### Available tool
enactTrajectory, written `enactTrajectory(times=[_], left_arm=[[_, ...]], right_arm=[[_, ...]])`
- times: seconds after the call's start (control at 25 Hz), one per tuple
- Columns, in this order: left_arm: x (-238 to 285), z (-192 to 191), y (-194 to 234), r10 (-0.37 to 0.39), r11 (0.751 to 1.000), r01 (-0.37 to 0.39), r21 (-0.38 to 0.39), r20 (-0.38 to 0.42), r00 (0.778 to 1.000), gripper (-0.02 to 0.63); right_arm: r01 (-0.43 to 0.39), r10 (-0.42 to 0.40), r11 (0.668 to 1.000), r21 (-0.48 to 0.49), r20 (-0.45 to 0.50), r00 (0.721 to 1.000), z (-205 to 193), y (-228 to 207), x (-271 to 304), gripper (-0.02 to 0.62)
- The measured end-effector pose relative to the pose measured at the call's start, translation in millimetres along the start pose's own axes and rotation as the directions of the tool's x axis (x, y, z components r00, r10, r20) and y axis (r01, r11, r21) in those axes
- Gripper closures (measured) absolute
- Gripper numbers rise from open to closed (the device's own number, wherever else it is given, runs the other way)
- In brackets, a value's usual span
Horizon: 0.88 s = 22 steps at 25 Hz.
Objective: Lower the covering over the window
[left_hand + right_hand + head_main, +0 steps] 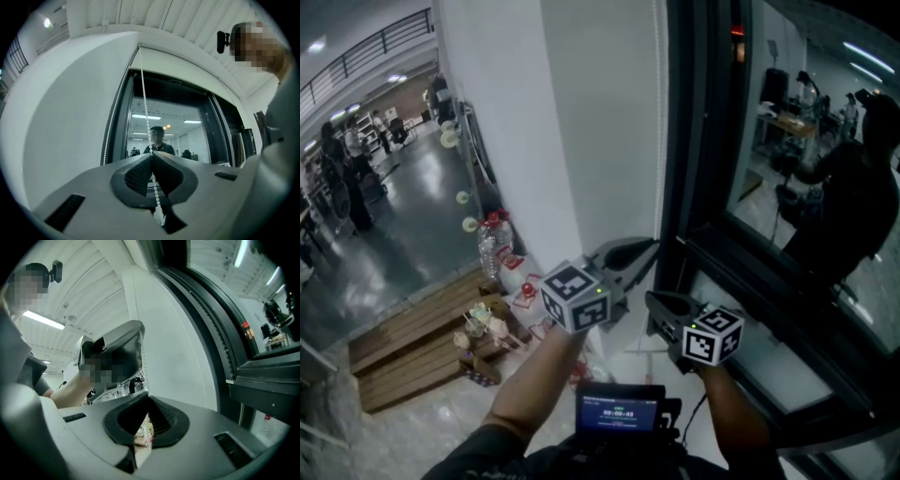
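A small lit screen (619,412) sits at the person's chest, at the bottom edge of the head view. Two bare forearms reach forward from it, each ending in a grey gripper with a marker cube.

The left gripper (649,247) is raised a little higher, beside the dark window frame (694,141). Its jaws are pinched together on a white bead cord (144,101). The cord runs straight up from the tips to the top left corner of the window and hangs slack below them.

The right gripper (654,305) is just below and right of the left one. Its jaws are closed tip to tip. The cord hangs close by, against the white wall (591,122).

The window (787,169) fills the right side. Its glass is uncovered and shows a reflected person in dark clothes. The blind (187,63) is a white band rolled along the top edge of the frame.

Lower left, wooden steps (403,347) lie on the floor. Cups (483,323) are clustered at their right end, and tall bottles (494,246) stand by the wall. Beyond them is a glossy hall floor with people (347,178) in the distance.
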State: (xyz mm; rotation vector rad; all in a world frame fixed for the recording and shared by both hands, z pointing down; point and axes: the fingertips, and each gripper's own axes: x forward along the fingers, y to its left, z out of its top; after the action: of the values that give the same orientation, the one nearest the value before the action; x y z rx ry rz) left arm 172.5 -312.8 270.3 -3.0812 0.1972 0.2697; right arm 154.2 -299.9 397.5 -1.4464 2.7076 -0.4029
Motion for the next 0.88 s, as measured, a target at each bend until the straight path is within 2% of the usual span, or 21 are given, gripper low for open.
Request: enactTrajectory(times=[0.16,0.4,0.52,0.68,0.76,0.8,0.88], left_arm=[[1.3,-24.4,2.4,0.024,0.999,-0.022,0.025,-0.052,0.998,0.597],[-1.4,-83.7,2.8,0.03,0.999,-0.034,-0.026,-0.146,0.989,0.597],[-3.9,-105.2,0.9,0.029,0.998,-0.037,-0.046,-0.17,0.985,0.597],[-3.4,-108.5,1.8,0.031,0.998,-0.04,-0.052,-0.157,0.987,0.6],[-3.2,-104.7,5.3,0.044,0.998,-0.051,-0.041,-0.159,0.986,0.601],[-3.2,-102.8,6.4,0.049,0.998,-0.056,-0.037,-0.162,0.986,0.601],[-3.6,-100.5,7.8,0.055,0.998,-0.062,-0.033,-0.175,0.983,0.6]], right_arm=[[0.016,-0.015,1.0,0.013,-0.048,0.999,-21.6,-9.1,1.9,0.591],[0.067,-0.055,0.995,0.076,-0.15,0.987,-75.3,-30.2,-1.0,0.591],[0.081,-0.063,0.991,0.102,-0.171,0.983,-93.3,-36.1,-4.0,0.589],[0.09,-0.072,0.991,0.099,-0.173,0.982,-94.3,-38.5,-3.8,0.586],[0.105,-0.09,0.992,0.064,-0.202,0.975,-95.9,-40.3,-3.0,0.583],[0.116,-0.104,0.992,0.043,-0.212,0.972,-95.1,-41.2,-3.7,0.559],[0.133,-0.128,0.991,0.009,-0.2,0.971,-84.6,-43.0,-6.4,0.552]])
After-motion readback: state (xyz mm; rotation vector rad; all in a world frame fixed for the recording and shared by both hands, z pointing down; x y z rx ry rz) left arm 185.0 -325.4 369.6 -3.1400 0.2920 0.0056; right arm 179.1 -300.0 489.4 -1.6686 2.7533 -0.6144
